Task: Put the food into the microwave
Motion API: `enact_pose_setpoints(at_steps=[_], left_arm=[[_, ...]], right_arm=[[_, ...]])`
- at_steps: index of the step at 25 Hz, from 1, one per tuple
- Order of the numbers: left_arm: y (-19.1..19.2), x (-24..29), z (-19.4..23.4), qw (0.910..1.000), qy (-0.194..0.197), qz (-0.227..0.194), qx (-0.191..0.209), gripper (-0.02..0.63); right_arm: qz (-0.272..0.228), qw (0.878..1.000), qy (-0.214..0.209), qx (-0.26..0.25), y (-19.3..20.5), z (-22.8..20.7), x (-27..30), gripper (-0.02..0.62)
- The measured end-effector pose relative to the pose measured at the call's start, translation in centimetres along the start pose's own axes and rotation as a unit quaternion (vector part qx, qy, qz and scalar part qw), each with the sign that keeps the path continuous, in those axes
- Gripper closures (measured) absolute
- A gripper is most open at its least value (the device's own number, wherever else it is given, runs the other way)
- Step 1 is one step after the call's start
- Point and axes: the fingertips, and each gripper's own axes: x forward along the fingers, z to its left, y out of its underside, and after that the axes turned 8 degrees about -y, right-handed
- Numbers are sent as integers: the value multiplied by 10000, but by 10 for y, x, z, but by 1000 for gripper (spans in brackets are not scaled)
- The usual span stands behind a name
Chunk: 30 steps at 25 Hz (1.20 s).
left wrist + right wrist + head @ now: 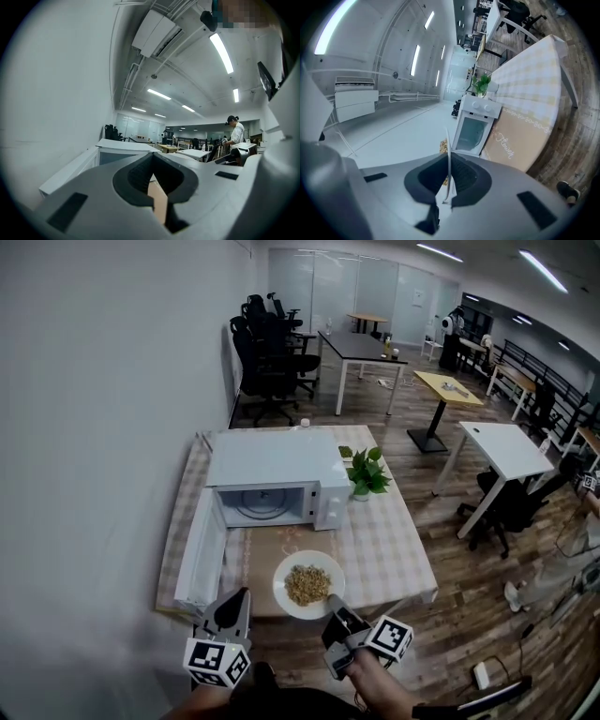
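Plate [292, 563], white and round, carries a heap of yellowish-brown grainy food [307, 584]. It sits over the brown mat [258, 563] at the near edge of the table [394, 554], just in front of the microwave [272, 465] and not inside it. Whether the plate rests on the mat or is lifted cannot be told. Right gripper [331, 599] is at the plate's near rim. In the right gripper view its jaws are clamped on that rim, and the plate [448, 140] shows edge-on between them with a bit of food [442, 146] beside it. Left gripper [242, 594] is left of the plate and apart from it, over the near table edge. In the left gripper view the left gripper [152, 154] has its jaw tips meeting, with nothing between them and only the brown mat [159, 201] seen through the hollow. The microwave door [200, 554] is swung fully open to the left. The cavity faces the plate, with the glass turntable [262, 505] visible inside. A potted plant [364, 472] stands just right of the microwave on the checked tablecloth [375, 540]. Office chairs [267, 357] and desks [361, 348] stand well behind.
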Motion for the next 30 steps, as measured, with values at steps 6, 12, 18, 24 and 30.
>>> enact_pose_setpoints(at_steps=[6,12,18,24,30], left_arm=[[-14,23,27,9998,177,11,18,598],[-19,49,49,9992,401,-32,29,598],[-20,66,71,9986,524,0,-64,598],[-15,86,78,9984,548,14,-117,598],[-12,110,85,9989,448,98,-91,598]], right_arm=[[-108,9999,21,14,2,6,39,577],[-219,9996,155,-52,6,-2,73,577],[-332,9991,248,-54,12,-9,99,577],[-278,9988,413,-25,8,-29,123,577],[-59,9986,523,67,-2,-55,153,577]])
